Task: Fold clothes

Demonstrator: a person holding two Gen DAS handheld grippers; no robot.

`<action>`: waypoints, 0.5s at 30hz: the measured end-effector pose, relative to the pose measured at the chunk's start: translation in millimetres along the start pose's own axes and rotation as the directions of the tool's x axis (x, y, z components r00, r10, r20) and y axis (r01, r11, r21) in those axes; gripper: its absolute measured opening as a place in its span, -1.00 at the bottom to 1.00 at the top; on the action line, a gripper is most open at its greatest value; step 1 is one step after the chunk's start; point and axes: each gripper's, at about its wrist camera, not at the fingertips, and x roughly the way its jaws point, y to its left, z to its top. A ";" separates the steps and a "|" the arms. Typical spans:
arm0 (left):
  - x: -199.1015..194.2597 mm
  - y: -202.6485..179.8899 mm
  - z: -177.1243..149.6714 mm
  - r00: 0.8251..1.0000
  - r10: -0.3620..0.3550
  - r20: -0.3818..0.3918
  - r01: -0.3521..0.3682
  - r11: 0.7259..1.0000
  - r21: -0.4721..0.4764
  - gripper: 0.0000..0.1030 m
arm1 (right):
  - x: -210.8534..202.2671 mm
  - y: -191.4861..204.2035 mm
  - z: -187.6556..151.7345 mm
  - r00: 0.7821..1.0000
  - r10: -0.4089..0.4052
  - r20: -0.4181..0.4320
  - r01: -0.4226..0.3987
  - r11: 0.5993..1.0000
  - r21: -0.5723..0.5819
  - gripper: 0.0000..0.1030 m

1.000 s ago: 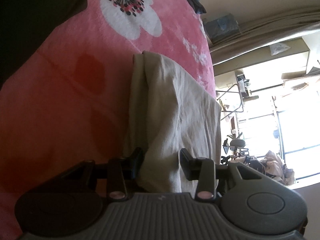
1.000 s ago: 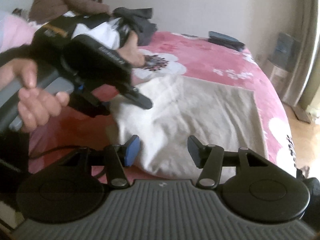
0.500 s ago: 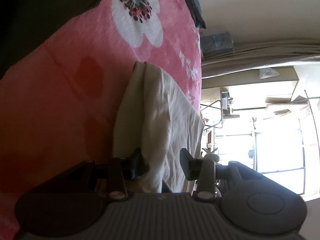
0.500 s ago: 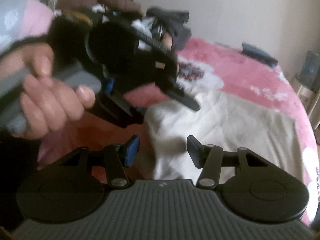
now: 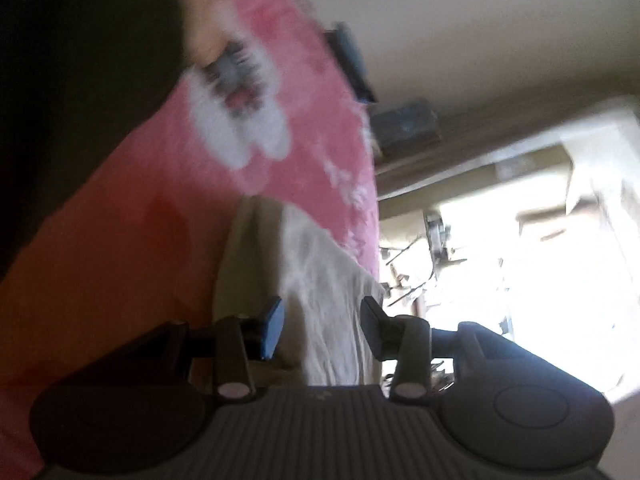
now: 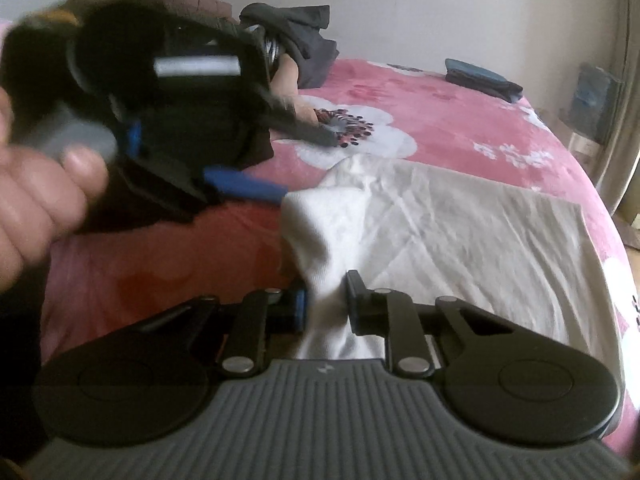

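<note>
The right gripper (image 6: 326, 300) is closing its jaws on a bunched corner of the soft, creased beige garment (image 6: 460, 232). The left gripper (image 5: 322, 326) stands part open, cloth between but unpressed. The garment lies on a fleecy pink flowered bedspread (image 6: 432, 120); beyond stand a plain wall (image 6: 400, 8) and dark folded clothes (image 6: 480, 78).

Beige garment on the pink bedspread

The beige garment (image 6: 460, 232) lies mostly flat and creased on the pink flowered bedspread (image 6: 440, 120); its near corner is bunched and lifted, with a raised fold along the left edge.
</note>
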 end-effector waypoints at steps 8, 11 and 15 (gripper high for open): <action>1.5 -47.3 -32.9 0.991 0.085 -0.101 -0.050 0.950 0.308 -0.21 | -2.0 8.9 -5.3 1.000 0.000 -0.001 -0.001 0.998 -0.062 -0.08; 7.4 -50.1 -42.2 0.985 0.129 -0.114 -0.082 0.935 0.346 -0.21 | -7.7 13.8 -13.2 1.000 -0.002 -0.001 0.002 0.995 -0.095 0.03; 10.9 -46.4 -44.7 0.978 0.189 -0.089 -0.144 0.918 0.369 -0.22 | -9.4 13.9 -15.9 1.000 0.001 -0.003 -0.002 0.994 -0.106 0.05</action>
